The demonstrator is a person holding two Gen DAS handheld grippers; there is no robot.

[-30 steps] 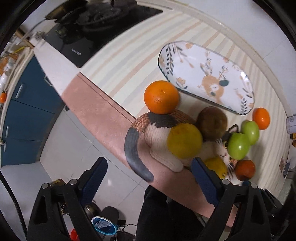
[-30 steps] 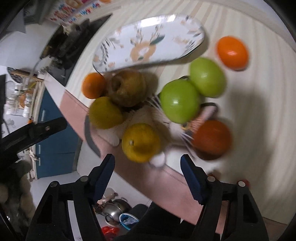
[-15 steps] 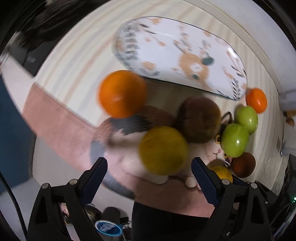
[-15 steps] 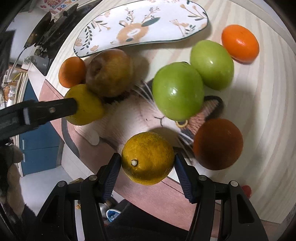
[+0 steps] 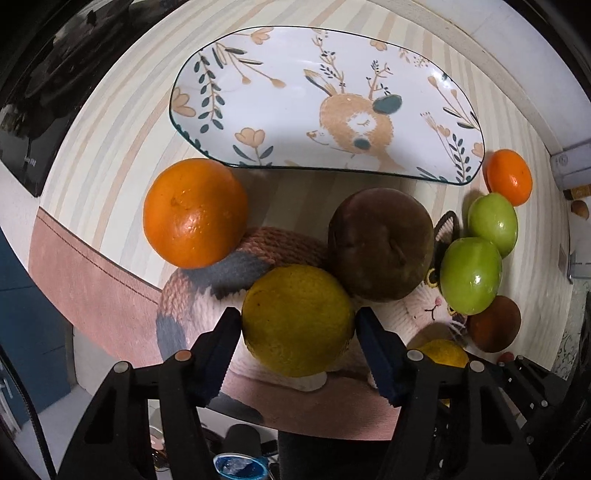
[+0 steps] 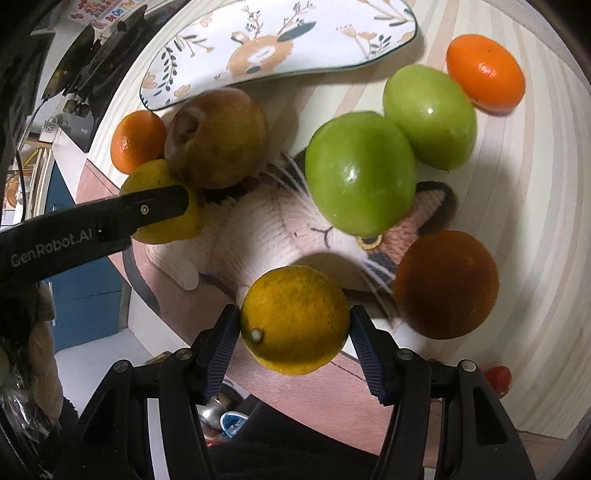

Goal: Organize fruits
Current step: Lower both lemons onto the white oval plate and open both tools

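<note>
Two yellow citrus bracketed, one per tool: left gripper [image 5: 297, 325] and right gripper [image 6: 293, 323] each pinch theirs, plate [image 5: 436, 77] straight ahead beyond both.

"GenRobot.AI" in pale letters along black finger arm of left hand-held gripper [image 6: 92, 225], seen in right wrist view, just left of yellow citrus [image 6: 162, 206] that arm partly covers. Colourful printed sheet [image 6: 99, 9] up and left of that arm, at top left edge: red letters, fragments like "On The", rest too cut off to read. Faint small print on black appliance [image 5: 33, 162] in left wrist view, illegible.
</note>
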